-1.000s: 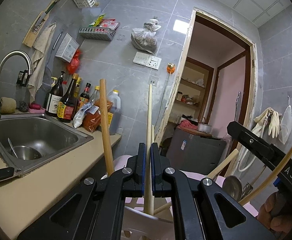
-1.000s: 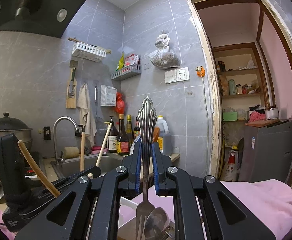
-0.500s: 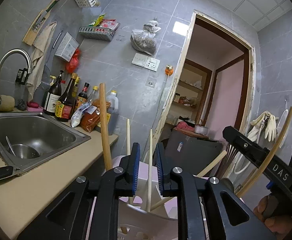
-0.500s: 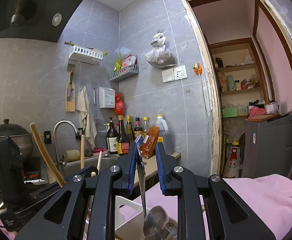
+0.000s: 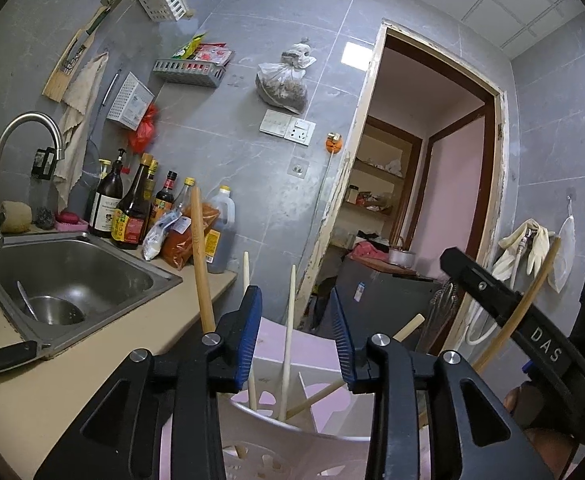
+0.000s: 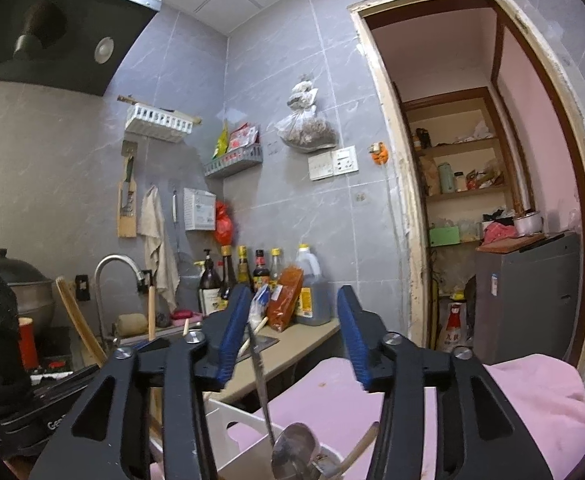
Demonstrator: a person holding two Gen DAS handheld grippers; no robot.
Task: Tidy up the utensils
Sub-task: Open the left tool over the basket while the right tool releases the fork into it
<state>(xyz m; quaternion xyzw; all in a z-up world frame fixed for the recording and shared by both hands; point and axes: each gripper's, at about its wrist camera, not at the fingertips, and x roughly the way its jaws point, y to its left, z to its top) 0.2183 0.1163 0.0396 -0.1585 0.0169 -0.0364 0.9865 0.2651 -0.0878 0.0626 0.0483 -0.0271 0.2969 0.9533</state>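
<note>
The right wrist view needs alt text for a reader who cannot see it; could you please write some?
The open right gripper has just widened around a metal fork standing in a white holder, pads clear of it. Behind are a counter with bottles and a doorway.

Place: a small home kitchen, lived-in and cluttered.
Walls: grey marbled tiles [image 6: 284,80] up to a panelled ceiling.
Washing-up: a steel sink [image 5: 72,280] with a curved tap [image 5: 20,136], set into the beige bench [image 5: 52,392].
Cooking: a black extractor hood [image 6: 52,28] above a lidded pot [image 6: 12,280].
Supplies: sauce and oil bottles [image 5: 132,208] lined against the wall; plastic wall racks [image 5: 190,72] with packets.
Beyond: a worn doorway [image 6: 472,160] to pantry shelves.
</note>
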